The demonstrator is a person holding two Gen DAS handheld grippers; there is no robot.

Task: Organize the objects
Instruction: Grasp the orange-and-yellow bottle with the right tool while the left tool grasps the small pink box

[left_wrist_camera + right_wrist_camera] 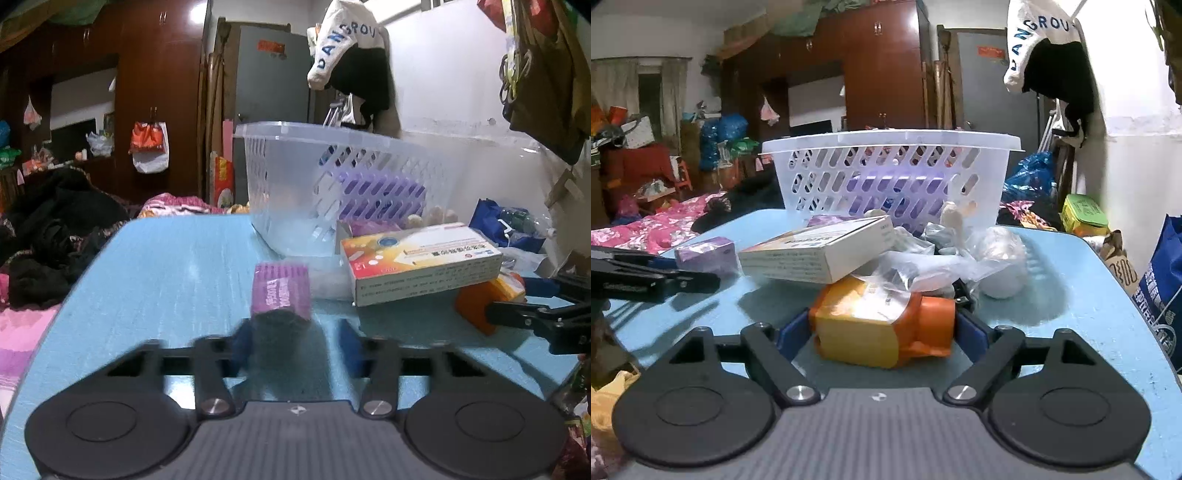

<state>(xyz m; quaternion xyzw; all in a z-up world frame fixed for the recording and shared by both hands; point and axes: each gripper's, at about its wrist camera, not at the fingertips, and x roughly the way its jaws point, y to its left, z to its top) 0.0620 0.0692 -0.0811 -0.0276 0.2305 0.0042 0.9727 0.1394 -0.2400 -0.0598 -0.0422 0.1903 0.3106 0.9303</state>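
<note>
A small purple box (280, 293) stands on the blue table (166, 266), just ahead of my open left gripper (295, 345), between its blue pads without touching. It also shows in the right wrist view (705, 254). My right gripper (884, 332) has its pads against both sides of an orange and yellow bottle (875, 325) lying on the table. The bottle and right gripper show in the left wrist view (480, 306). A white basket (890, 177) at the far table edge holds a purple box (380, 192). A white and orange medicine box (421, 262) lies in front of it.
Crumpled clear plastic bags (923, 266) and a white bundle (1001, 266) lie by the bottle. Clothes and a pink blanket (657, 225) lie beyond the left table edge. A blue bag (1163, 288) hangs by the right edge.
</note>
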